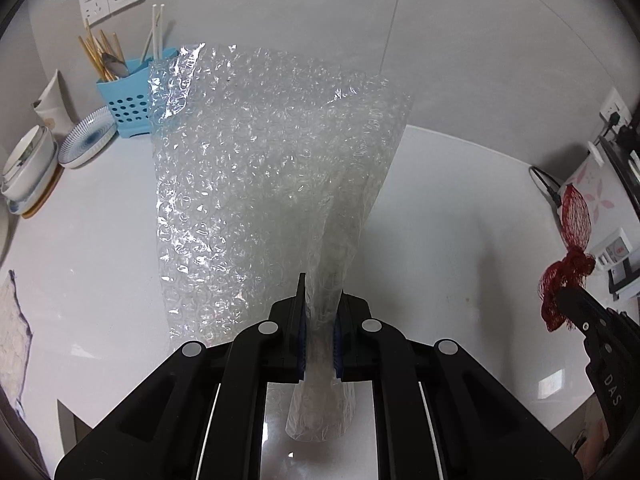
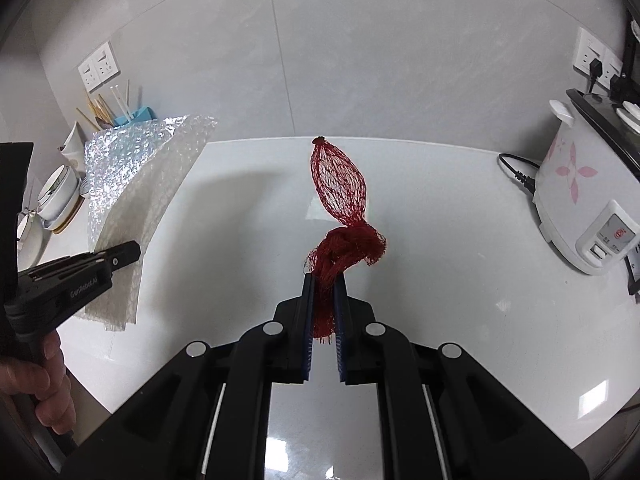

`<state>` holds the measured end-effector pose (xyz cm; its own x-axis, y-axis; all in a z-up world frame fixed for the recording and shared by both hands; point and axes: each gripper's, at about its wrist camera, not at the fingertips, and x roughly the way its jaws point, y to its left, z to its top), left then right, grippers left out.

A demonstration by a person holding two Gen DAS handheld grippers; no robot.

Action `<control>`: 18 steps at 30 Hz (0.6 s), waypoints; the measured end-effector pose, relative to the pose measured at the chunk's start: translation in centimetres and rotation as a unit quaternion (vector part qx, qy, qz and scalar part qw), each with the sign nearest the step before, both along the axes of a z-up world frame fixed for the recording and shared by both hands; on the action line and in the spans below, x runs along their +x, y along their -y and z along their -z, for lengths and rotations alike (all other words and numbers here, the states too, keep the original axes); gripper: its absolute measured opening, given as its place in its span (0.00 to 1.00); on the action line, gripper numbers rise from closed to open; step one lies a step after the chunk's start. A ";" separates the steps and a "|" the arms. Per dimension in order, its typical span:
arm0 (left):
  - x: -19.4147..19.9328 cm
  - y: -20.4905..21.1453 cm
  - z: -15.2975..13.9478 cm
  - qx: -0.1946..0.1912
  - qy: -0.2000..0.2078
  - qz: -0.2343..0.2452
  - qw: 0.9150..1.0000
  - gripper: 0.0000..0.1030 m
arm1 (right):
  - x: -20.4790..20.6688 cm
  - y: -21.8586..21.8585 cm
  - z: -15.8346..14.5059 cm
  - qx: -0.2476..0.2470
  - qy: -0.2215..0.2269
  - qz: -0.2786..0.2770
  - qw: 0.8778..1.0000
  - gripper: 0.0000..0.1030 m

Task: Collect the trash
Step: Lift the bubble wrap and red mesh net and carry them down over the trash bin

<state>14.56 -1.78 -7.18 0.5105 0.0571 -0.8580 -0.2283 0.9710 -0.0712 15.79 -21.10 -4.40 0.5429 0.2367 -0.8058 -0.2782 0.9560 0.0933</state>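
Left hand-held gripper (image 1: 320,320) clamped on bubble wrap sheet (image 1: 272,184), held up above white counter (image 1: 440,208). Right hand-held gripper (image 2: 325,304) clamped on red mesh net bag (image 2: 340,192), also off counter. Blue utensil caddy (image 1: 124,100) at back left, rice cooker (image 2: 576,200) far right.

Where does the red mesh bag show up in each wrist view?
Left wrist view: the red mesh bag hangs at the far right edge, held by the right claw.
Right wrist view: it sits at picture centre, its bunched end pinched in that claw, the netted end pointing away over the white countertop.
Shared landmark: the blue utensil holder by the wall sockets, upper left in both.
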 end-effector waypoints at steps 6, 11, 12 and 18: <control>-3.7 0.3 -1.2 -0.003 0.013 0.007 1.000 0.08 | -3.2 -0.3 -1.1 0.002 0.012 0.004 1.000 0.08; -7.5 -0.1 -2.3 -0.004 0.024 0.011 1.000 0.08 | -6.3 -0.9 -2.0 0.002 0.023 0.001 1.000 0.08; -8.2 -0.1 -2.4 -0.004 0.025 0.011 1.000 0.08 | -6.9 -1.1 -2.2 0.003 0.024 0.001 1.000 0.08; -13.0 -0.5 -3.1 -0.002 0.032 0.019 0.999 0.08 | -11.3 -1.7 -3.0 0.000 0.034 0.000 0.999 0.08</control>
<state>1.52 -1.28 -4.12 0.5665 0.0330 -0.8234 -0.1864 0.9784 -0.0891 4.50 -19.43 -1.41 0.5968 0.2368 -0.7667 -0.2834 0.9561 0.0748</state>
